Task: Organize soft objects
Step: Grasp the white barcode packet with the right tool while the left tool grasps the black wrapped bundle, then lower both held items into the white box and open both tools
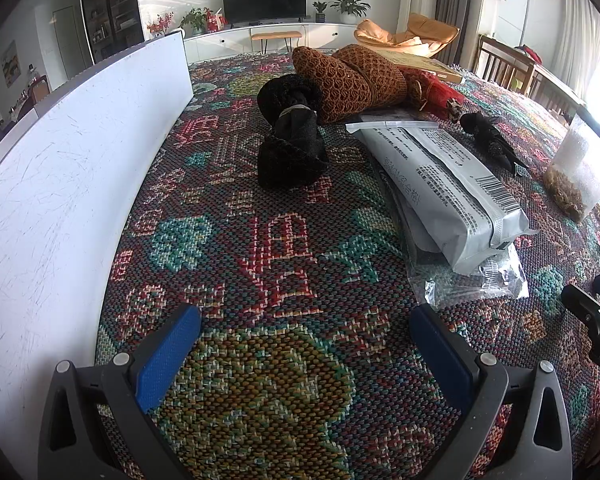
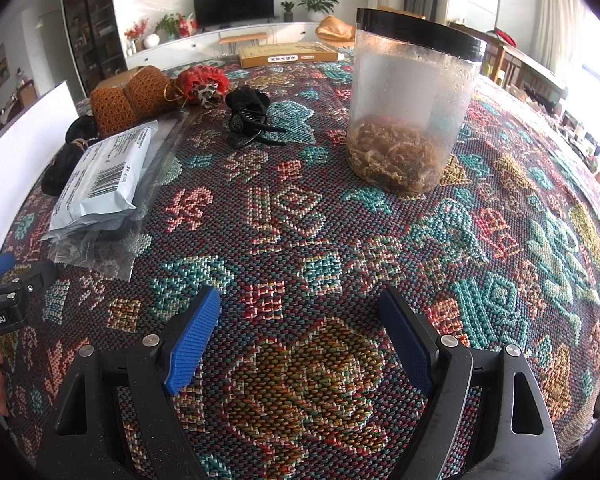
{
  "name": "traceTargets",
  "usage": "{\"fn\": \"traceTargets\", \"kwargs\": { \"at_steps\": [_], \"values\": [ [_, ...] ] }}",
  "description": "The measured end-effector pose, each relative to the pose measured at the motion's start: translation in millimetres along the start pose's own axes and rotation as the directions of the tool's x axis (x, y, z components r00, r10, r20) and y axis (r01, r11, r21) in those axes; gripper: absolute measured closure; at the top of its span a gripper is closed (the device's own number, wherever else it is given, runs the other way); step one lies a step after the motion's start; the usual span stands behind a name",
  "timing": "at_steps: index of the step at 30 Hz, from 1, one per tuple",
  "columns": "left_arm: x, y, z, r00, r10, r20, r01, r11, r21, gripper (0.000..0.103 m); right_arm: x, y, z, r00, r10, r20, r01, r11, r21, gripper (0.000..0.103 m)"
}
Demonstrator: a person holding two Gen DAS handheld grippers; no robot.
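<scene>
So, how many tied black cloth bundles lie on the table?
1. The black bundle lies near the white board, in front of the orange knitted roll. The smaller black thing looks like a hair clip, not cloth. Others may be hidden.

On the patterned cloth right now: one black tied bundle; one orange knitted bundle; one red mesh pouch; one black hair clip; one grey packet; one clear jar; one flat box.
</scene>
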State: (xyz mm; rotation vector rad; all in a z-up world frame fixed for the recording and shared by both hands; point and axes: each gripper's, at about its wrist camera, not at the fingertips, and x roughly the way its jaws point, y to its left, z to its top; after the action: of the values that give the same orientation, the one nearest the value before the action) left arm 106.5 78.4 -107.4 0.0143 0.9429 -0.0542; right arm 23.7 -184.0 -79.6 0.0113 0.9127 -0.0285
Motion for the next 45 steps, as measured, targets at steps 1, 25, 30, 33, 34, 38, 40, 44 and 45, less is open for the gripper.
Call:
{"fn": "traceTargets", "kwargs": {
  "at_steps": [1,25,30,33,34,38,40,44,45],
  "values": [
    [0,0,0,1.0,0.0,0.0,0.0,1.0,0.0,0.0,0,0,0,1.0,0.0,0.0,0.0,1.0,0.0,0.019],
    [-40,13,-38,0.993,-0.091,-0.08,0.089,0.996,-0.022,0.0,40,119,101,0.928,0.264,-0.263,-0.312,0.937,-0.159,0.035],
    [-54,20,-21,0.99,-0.134,-0.039,0.13,0.988,-0.085,0.0,0,56,71,0.932,0.315,-0.182,-0.327,0.944,-0.041,0.04],
    [-48,22,14,0.993,-0.121,-0.003,0.12,0.986,-0.118,0.0,-20,16,46,0.948,0.283,-0.144,-0.284,0.959,0.011,0.04],
    [-41,22,29,0.995,-0.101,0.009,0.102,0.987,-0.127,0.0,-21,7,40,0.953,0.268,-0.144,-0.267,0.963,0.024,0.04],
    [-2,32,83,0.999,-0.011,0.036,0.018,0.98,-0.2,0.002,-20,-22,20,0.955,0.248,-0.162,-0.237,0.968,0.084,0.04],
    [26,40,101,1.0,-0.03,-0.009,0.027,0.971,-0.238,0.012,-19,-32,13,0.955,0.25,-0.162,-0.233,0.966,0.114,0.04],
    [64,40,116,0.992,-0.077,-0.103,0.052,0.973,-0.226,0.071,-23,-39,9,0.958,0.243,-0.152,-0.226,0.966,0.126,0.04],
    [62,39,116,0.993,-0.075,-0.095,0.053,0.975,-0.216,0.075,-24,-40,10,0.957,0.248,-0.151,-0.229,0.965,0.131,0.04]
  ]
}}
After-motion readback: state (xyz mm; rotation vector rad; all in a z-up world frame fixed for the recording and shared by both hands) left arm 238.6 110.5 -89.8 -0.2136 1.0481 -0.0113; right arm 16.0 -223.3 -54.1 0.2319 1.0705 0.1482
